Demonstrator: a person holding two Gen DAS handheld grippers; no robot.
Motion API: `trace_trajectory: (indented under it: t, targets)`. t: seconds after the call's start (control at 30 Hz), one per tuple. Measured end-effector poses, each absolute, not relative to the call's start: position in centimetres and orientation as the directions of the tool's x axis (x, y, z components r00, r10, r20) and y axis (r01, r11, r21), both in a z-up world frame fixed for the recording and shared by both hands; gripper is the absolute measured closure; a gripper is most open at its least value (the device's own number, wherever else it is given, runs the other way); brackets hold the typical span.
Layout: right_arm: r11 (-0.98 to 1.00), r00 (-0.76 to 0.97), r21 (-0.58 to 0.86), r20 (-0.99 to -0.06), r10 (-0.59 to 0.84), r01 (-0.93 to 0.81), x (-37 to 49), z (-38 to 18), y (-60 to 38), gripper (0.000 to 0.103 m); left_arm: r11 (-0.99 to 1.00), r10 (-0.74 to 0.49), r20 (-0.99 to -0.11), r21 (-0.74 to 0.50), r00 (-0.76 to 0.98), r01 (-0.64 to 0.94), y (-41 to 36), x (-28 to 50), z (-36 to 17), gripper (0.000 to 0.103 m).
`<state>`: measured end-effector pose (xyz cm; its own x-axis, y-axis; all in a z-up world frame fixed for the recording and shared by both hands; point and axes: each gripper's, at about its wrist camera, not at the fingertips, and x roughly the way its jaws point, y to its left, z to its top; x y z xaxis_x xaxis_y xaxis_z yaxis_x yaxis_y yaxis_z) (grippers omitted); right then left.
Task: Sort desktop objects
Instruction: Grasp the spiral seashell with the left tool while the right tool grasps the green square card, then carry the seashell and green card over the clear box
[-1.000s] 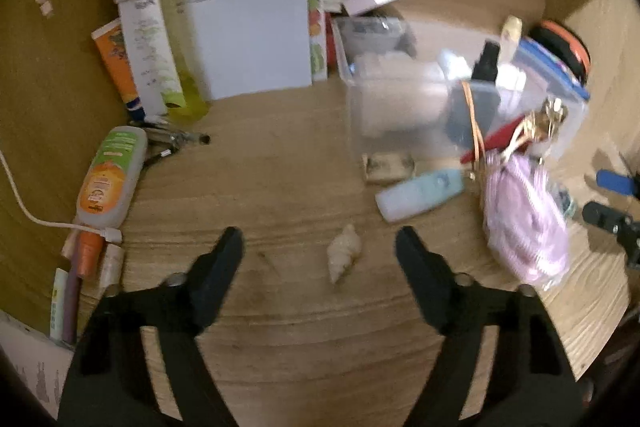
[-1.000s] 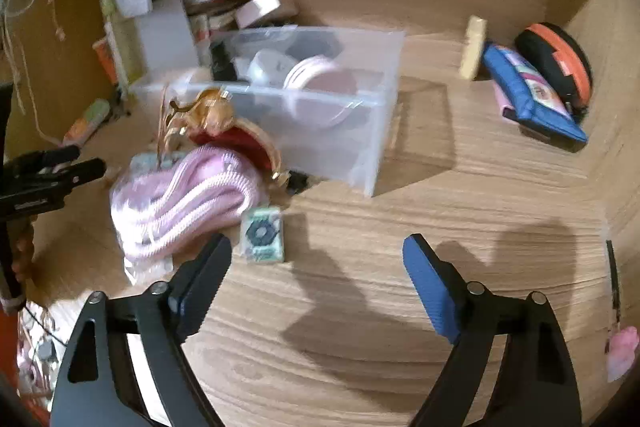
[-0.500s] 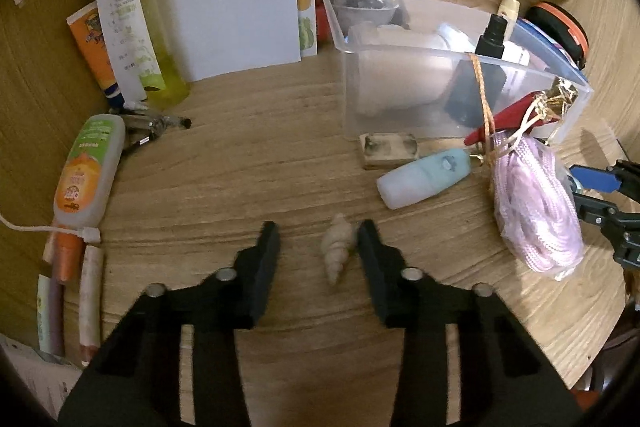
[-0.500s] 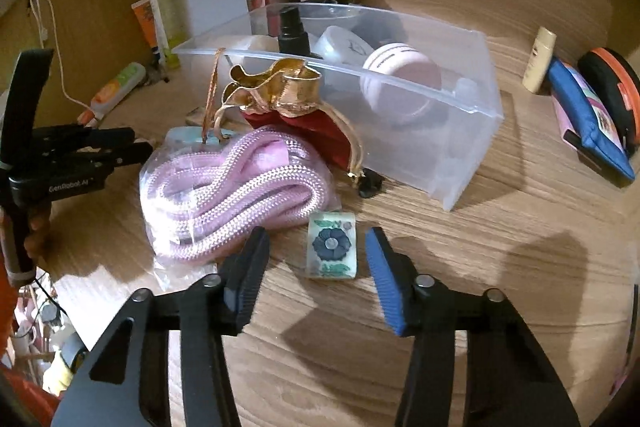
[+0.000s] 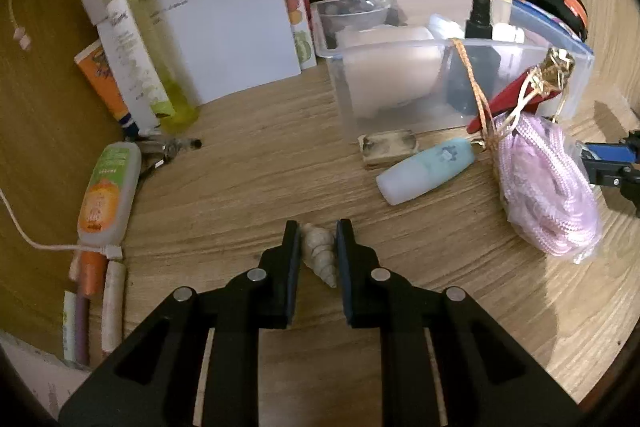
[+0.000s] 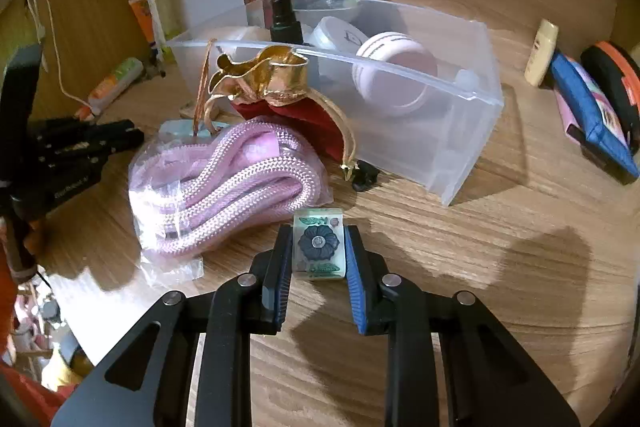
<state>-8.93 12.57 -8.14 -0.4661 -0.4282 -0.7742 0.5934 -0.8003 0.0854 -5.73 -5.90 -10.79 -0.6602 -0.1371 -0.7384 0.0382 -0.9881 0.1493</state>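
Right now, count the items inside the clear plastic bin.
4 visible in the clear plastic bin: black spray bottle, white lidded jar, pink round jar, pale bulky item at one end. More may be hidden.

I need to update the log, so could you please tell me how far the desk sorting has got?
Done: a pink-and-white round jar and black spray bottle sit in the clear plastic bin.
In hand: left gripper clamps a cream spiral seashell; right gripper clamps a flower-printed tile.
Left: bagged pink rope, pale blue tube, orange-label bottle.
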Motion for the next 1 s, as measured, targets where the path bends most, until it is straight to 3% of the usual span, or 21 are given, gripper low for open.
trace_trajectory:
  t: [0.37,0.67,1.0]
  targets:
    - [-0.815,-0.544,0.112,-0.691,-0.475,0.569,-8.4,-3.8,15.5,0.081,-0.997,-0.069,-0.667,0.035,-0.742,0.062,-6.5,-4.2,-6.5,0.086]
    - [-0.824,-0.636,0.067,-0.601,-0.483,0.562,-8.8,0.6,16.7,0.081,-0.997,-0.070,-0.622,0.020,-0.780,0.074,-5.7,-5.4,-3.7,0.086]
    - [-0.821,-0.653,0.044,-0.583,-0.484,0.570,-12.3,1.9,16.0,0.081,-0.999,-0.025,-0.579,-0.010,-0.815,0.038,-5.2,-8.0,-0.8,0.086]
